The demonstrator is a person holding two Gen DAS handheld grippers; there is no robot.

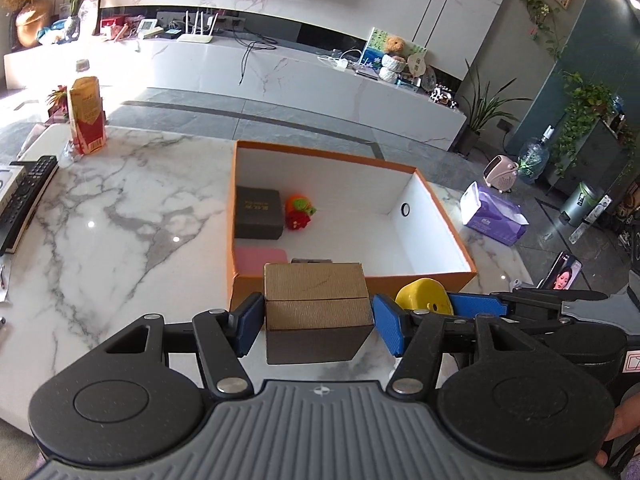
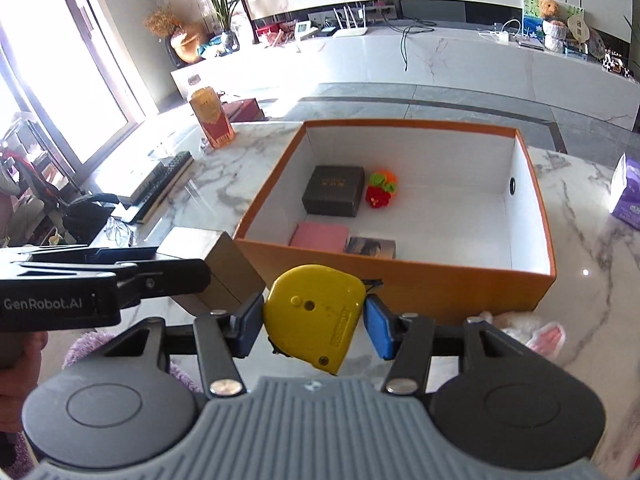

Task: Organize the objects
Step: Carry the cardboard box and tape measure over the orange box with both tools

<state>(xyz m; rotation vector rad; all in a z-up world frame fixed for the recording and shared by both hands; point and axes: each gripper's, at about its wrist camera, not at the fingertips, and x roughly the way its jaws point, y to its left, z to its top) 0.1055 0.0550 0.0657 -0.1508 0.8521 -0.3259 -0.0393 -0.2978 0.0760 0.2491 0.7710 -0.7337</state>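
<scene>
Room: living room, long white marble media console at the back; sunlight from a window on the left of the right wrist view.
Worktop point(image 1: 120, 200): white marble with grey veins. Carries a remote, a red-and-yellow carton, a purple tissue pack and the orange box.
Orange box point(image 2: 400, 284): open top, white inside, mid-worktop. Serves as the collecting bin, judged from the task. Its right part is bare.
Contents: black case point(image 2: 334, 190) by the left wall, knitted red-and-green toy point(image 2: 381, 190) touching its right side, pink card point(image 2: 320, 236) and a photo point(image 2: 370, 247) along the near wall.
Left hand-held gripper point(image 1: 318, 318): blue pads clamped on a brown cardboard box point(image 1: 318, 304), jaws fairly wide. Held clear of the worktop, just before the near wall.
Right hand-held gripper point(image 2: 314, 316): pads clamped on a yellow tape measure point(image 2: 316, 312), jaws about half apart, body tilted, beside the left one.
Reading: both items held off the surface at the box's near edge, likely to clear the wall and drop inside.
Risk: the two grippers sit close together; they could bump.
</scene>
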